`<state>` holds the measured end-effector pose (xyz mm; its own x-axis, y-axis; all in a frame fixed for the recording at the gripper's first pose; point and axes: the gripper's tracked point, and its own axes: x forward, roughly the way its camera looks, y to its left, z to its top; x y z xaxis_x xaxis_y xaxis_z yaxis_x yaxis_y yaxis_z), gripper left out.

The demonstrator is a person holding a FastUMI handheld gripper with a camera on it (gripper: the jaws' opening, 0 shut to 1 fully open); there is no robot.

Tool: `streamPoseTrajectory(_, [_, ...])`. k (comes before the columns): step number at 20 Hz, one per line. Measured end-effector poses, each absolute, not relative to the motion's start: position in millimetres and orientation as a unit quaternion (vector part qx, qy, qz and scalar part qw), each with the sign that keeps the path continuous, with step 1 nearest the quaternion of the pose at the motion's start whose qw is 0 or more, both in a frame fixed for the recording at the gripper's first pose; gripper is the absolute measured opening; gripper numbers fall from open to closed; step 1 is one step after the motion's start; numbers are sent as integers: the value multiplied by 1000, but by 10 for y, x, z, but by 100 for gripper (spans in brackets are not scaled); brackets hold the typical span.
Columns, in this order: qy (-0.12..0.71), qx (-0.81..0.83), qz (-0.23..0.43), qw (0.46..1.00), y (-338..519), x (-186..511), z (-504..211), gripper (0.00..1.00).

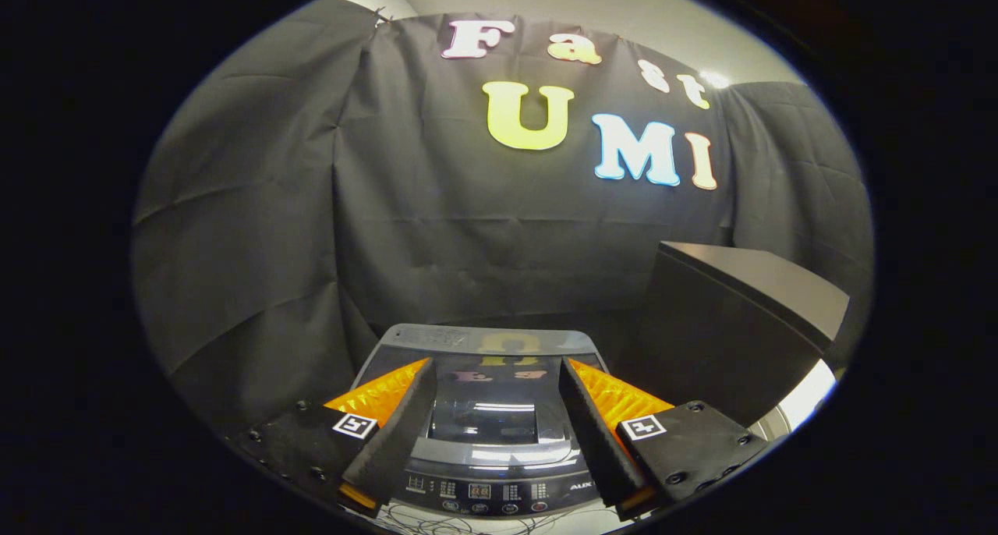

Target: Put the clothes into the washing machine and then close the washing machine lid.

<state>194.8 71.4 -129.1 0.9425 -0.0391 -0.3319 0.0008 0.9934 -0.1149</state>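
The two fingers (390, 418) of the gripper (495, 379), held apart with nothing between them, cover both side edges of the washing machine (491, 441). Its closed lid (487, 395) mirrors the booth (nothing under it can be made out). The control panel (487, 492) markings along the front edge are too small to tell. A dark box (733, 324) hides the wall behind.

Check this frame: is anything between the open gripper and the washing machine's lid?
Nothing visible. The gripper is open and holds nothing, with the washing machine seen between its fingers. Its lid lies shut, covering the drum.
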Motion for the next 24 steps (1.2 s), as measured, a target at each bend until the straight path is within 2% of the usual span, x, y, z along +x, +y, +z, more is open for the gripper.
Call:
streamPoseTrajectory(14, [81, -44, 15, 996, 477, 559, -322, 98])
streamPoseTrajectory(24, [59, -35, 10, 998, 231, -426, -189, 98])
